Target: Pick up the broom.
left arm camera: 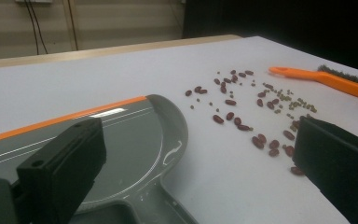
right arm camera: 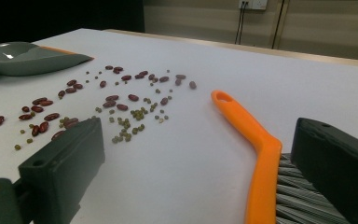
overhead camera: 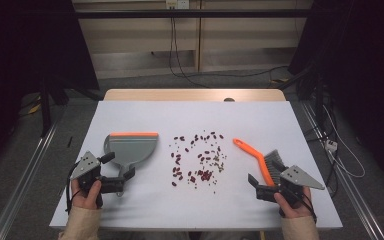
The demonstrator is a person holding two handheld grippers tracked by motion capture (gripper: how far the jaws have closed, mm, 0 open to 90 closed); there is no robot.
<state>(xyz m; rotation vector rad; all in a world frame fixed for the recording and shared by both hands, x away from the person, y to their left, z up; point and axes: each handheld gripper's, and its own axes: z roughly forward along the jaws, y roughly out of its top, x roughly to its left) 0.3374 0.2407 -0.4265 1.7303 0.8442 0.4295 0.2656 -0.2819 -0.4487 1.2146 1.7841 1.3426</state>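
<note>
- Left gripper (overhead camera: 121, 176), lower left of the high view: jaws wide apart, holding nothing, poised around the handle of the grey plastic dustpan with an orange lip (overhead camera: 131, 148).
- Right gripper (overhead camera: 256, 186), lower right: jaws equally wide, empty, just beside the orange-handled brush with grey bristles (overhead camera: 266, 161); touching or not is hard to tell.
- Scattered red beans and small green ones (overhead camera: 200, 160) lie mid-frame on the white counter (overhead camera: 145, 210), between dustpan and brush.

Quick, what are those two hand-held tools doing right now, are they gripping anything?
Left tool: open, holding nothing, by the grey dustpan handle.
Right tool: open, holding nothing, beside the orange brush.
</note>
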